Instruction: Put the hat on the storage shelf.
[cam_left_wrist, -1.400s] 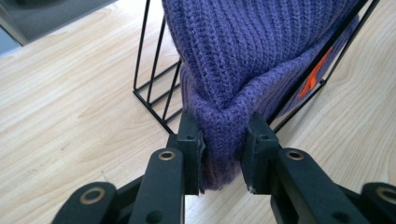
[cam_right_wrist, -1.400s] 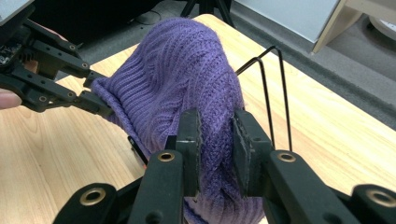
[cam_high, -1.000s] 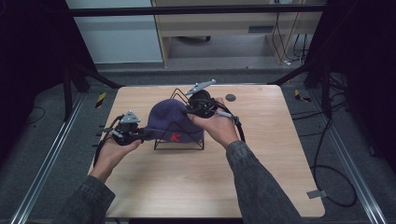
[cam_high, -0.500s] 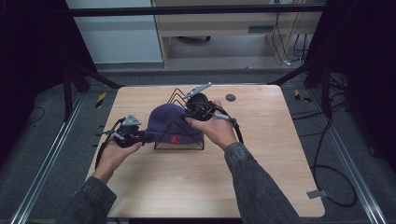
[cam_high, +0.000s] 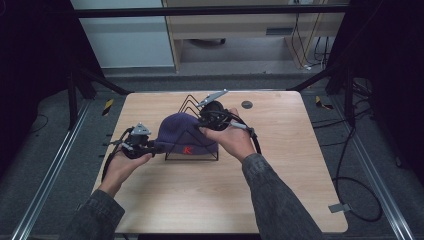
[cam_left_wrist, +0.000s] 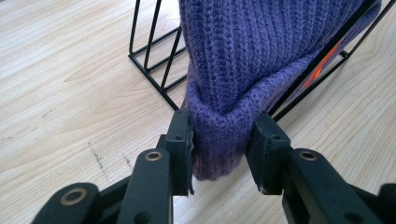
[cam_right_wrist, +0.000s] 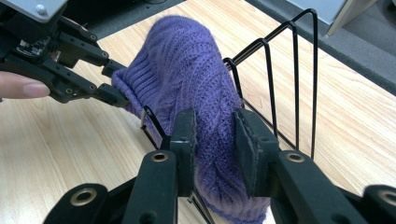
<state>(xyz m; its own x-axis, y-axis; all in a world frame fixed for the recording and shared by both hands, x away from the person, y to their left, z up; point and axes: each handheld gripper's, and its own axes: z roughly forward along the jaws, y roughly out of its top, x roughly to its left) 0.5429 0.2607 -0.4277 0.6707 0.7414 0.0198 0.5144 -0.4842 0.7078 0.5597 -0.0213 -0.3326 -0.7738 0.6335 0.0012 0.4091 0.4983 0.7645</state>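
Observation:
A purple knitted beanie (cam_high: 180, 134) with a red letter on its cuff lies draped over a black wire rack (cam_high: 192, 155) at the middle of the wooden table (cam_high: 280, 190). My left gripper (cam_high: 150, 146) is shut on the beanie's folded cuff (cam_left_wrist: 219, 140) at its left end. My right gripper (cam_high: 204, 120) is shut on a fold of the beanie's crown (cam_right_wrist: 212, 154) at the right side, above the rack's wires (cam_right_wrist: 280, 79). In the right gripper view the left gripper (cam_right_wrist: 109, 81) holds the cuff at the far end.
A small dark round disc (cam_high: 246, 104) lies on the table behind the right hand. The rack's upright wire loops (cam_high: 187, 105) rise behind the beanie. Cables (cam_high: 350, 180) trail on the floor right of the table, and metal rails (cam_high: 50, 165) run along its left.
Both grippers keep their hold on the beanie. The left gripper and the cuff have shifted slightly to the right, toward the rack.

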